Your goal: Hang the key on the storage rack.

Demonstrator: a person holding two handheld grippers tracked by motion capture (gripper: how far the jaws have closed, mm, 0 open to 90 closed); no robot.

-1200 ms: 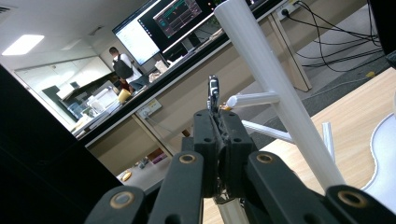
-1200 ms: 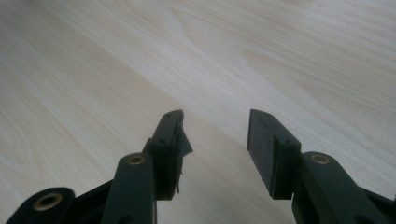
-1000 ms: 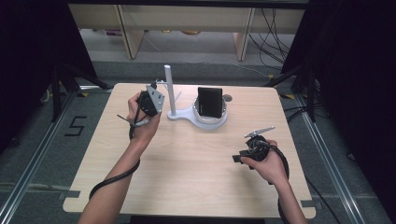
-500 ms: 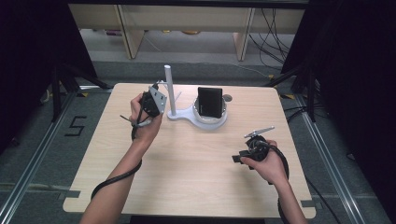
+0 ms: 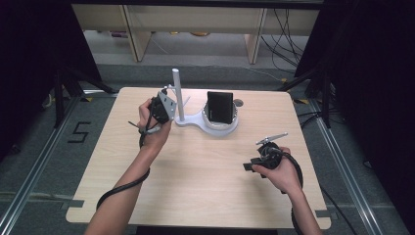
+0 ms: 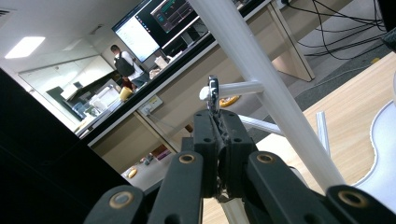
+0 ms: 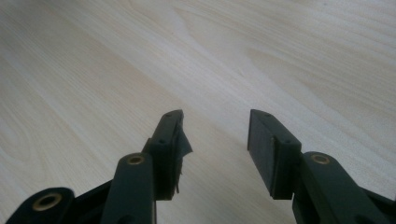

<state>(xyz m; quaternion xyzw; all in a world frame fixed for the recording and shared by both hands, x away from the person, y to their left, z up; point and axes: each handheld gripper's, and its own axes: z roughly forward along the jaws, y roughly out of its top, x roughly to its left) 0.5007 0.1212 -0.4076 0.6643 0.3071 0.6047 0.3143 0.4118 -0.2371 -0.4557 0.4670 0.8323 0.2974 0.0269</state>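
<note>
No real change vs. a sec ago: both hands parked in the same spots, same jaw gaps. Reads as a pause mid-placement, not progress.

L gripper (image 5: 164, 105) at approx. 11 o'clock on the table (image 5: 195, 196), up against the white stand (image 5: 177, 93). Jaws pinched tight on a small metal piece (image 6: 213, 89), seen in the left gripper view poking out past the tips. Can't tell what kind; thin, shiny, maybe a ring or clip. Sits right at the end of a short white peg (image 6: 236, 87), touching or nearly so; can't say if hooked on yet. Judged: hanging step in hand, piece not let go, so not done. Next prob. a small nudge along the peg, then release. Risk: piece slipping off the peg tip on opening.

R gripper (image 5: 250, 166) at approx. 4 o'clock, well apart from the stand, jaws pointing toward 9 o'clock. Spread wide over bare wood in the right gripper view, nothing between them. Idle for now.

Containers: round white dish (image 5: 221, 129) at the stand's foot, approx. 12 o'clock. Holds one black box (image 5: 219, 107), upright, leaning slightly back. Nothing else seen inside. Small grey disc (image 5: 238, 103) just outside the rim at the dish's 1 o'clock, on the table.
</note>
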